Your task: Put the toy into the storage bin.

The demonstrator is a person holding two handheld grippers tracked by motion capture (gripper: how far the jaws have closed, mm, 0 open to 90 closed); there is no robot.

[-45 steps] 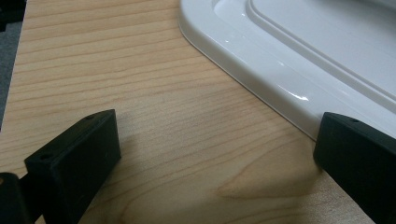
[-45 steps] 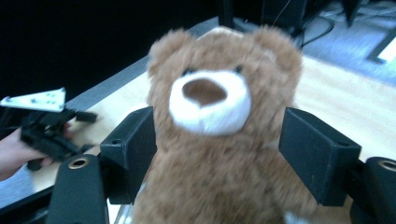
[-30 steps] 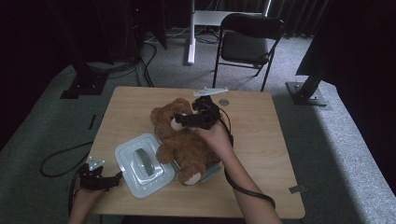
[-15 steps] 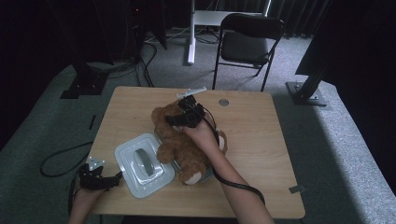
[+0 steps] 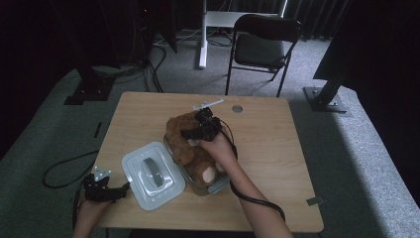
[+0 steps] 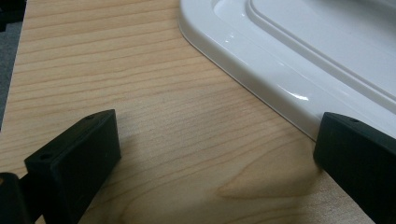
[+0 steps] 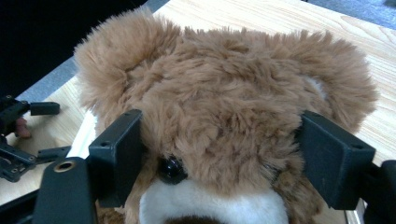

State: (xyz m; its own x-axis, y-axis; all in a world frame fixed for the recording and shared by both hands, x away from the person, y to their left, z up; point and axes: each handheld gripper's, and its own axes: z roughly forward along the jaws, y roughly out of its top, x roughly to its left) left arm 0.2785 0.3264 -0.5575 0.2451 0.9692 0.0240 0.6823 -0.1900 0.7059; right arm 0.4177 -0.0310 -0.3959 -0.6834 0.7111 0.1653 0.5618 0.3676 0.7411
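R tongs (image 7: 219, 154) straddle the teddy bear's head (image 7: 224, 116), one black jaw at each side of the face at eye level, pressing into the fur; jaws have just been closing w/ the head between them, so the grip looks on but light. In the high view the R tongs (image 5: 200, 130) sit over the bear's head, hand just behind, cable trailing back along the forearm. Teddy bear (image 5: 190, 151) lies in a clear container (image 5: 218, 186) near the middle of the surface (image 5: 277, 148), head toward the far edge, feet toward the near edge, one pale foot pad facing up. L tongs (image 6: 210, 154) are wide open w/ nothing between them, held low over bare wood; one jaw is right at the rim of the white lid (image 6: 289, 60), contact unclear. High view: L tongs (image 5: 106, 192) at the near left corner, lid (image 5: 152, 174) flat just beside them, its far side next to the container.
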